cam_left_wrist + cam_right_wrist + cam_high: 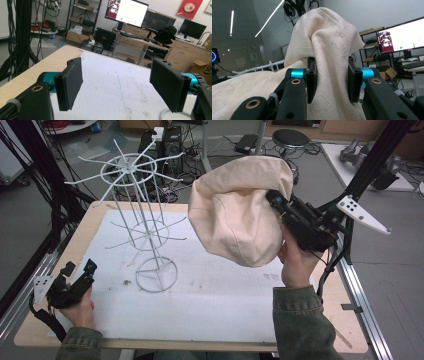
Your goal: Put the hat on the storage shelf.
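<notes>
A cream cloth hat (240,212) hangs in the air over the right half of the table, held up by my right gripper (278,202), which is shut on its edge. In the right gripper view the black pads pinch a thick fold of the cream fabric (332,75) of the hat. A white wire rack (137,210) with radiating arms stands on the white mat (210,305) at centre left. My left gripper (80,268) rests low at the table's left front, open, with nothing between its pads (72,80).
The wooden table edge (30,330) runs around the mat. Black frame posts and cables stand at the left (30,180) and right (370,165). A stool (290,139) and floor clutter lie behind the table. The rack's round base (156,274) sits mid-table.
</notes>
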A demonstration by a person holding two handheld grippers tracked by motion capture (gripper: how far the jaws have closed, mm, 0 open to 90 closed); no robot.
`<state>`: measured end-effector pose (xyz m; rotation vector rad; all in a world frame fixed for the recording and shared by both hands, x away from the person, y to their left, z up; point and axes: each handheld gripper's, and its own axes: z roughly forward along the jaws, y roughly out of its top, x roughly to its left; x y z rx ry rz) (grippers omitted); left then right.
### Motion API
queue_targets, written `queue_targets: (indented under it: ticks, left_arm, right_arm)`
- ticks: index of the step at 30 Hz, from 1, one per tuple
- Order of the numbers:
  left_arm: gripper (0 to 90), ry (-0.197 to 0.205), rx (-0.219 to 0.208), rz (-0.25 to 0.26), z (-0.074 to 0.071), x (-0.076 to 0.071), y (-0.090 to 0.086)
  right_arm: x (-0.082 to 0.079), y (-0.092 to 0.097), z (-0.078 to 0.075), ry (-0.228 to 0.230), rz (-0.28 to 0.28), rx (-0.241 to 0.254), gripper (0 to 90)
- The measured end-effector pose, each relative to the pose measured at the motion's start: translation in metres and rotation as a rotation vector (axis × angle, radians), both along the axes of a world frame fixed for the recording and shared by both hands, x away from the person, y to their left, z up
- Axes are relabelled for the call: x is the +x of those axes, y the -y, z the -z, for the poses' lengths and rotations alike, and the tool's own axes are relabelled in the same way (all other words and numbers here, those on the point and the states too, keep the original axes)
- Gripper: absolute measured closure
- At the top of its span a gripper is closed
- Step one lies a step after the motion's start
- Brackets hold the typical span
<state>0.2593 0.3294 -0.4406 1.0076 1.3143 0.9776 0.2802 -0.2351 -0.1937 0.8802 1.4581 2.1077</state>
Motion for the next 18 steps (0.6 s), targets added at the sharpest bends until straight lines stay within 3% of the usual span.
queue_targets:
  ticks: [18]
  left_arm:
    - [26.5,0.006,-0.015,0.005,0.0,-0.003,0.0]
  right_arm:
    - [0.008,-0.017,-0.055,0.064,-0.007,0.015,68.3]
